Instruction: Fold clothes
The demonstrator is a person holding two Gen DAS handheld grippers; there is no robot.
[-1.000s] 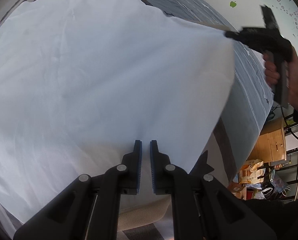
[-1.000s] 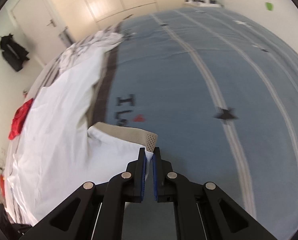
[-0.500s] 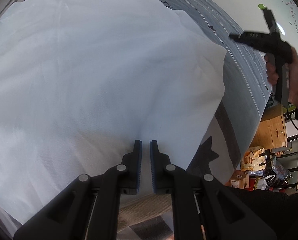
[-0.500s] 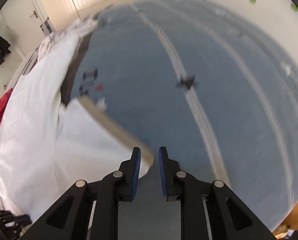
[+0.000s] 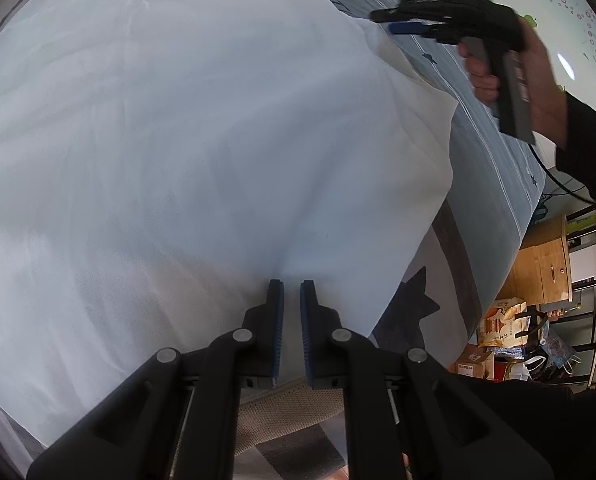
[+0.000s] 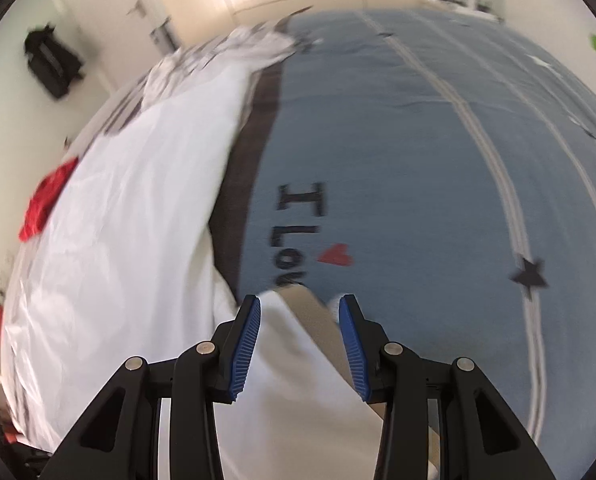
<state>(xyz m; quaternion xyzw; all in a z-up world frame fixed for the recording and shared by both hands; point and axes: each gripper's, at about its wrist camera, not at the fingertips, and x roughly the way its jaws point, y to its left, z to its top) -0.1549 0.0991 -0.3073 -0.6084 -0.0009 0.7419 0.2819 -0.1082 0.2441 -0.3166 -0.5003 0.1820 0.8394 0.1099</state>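
A large white garment (image 5: 218, 140) lies spread over the bed and fills most of the left wrist view. My left gripper (image 5: 292, 285) is shut on its near edge, where the cloth puckers at the tips, and a beige mesh hem band (image 5: 286, 412) runs under the fingers. In the right wrist view my right gripper (image 6: 300, 305) stands open over the garment's (image 6: 118, 260) far corner. That corner's beige band (image 6: 312, 314) lies loose on the bed between the blue pads. From the left wrist view a hand holds the right gripper (image 5: 384, 23) just above that corner.
The bed has a blue duvet (image 6: 418, 140) with white stripes, black stars and lettering. A red cloth (image 6: 46, 204) and a grey-patterned cloth (image 6: 226, 52) lie at its far side. A black bag (image 6: 52, 64) hangs on the wall. A wooden cabinet (image 5: 546, 264) and boxes (image 5: 502, 324) stand beside the bed.
My right gripper has opened and let go of the garment's corner, which has dropped onto the duvet. The left gripper has kept its hold on the near edge.
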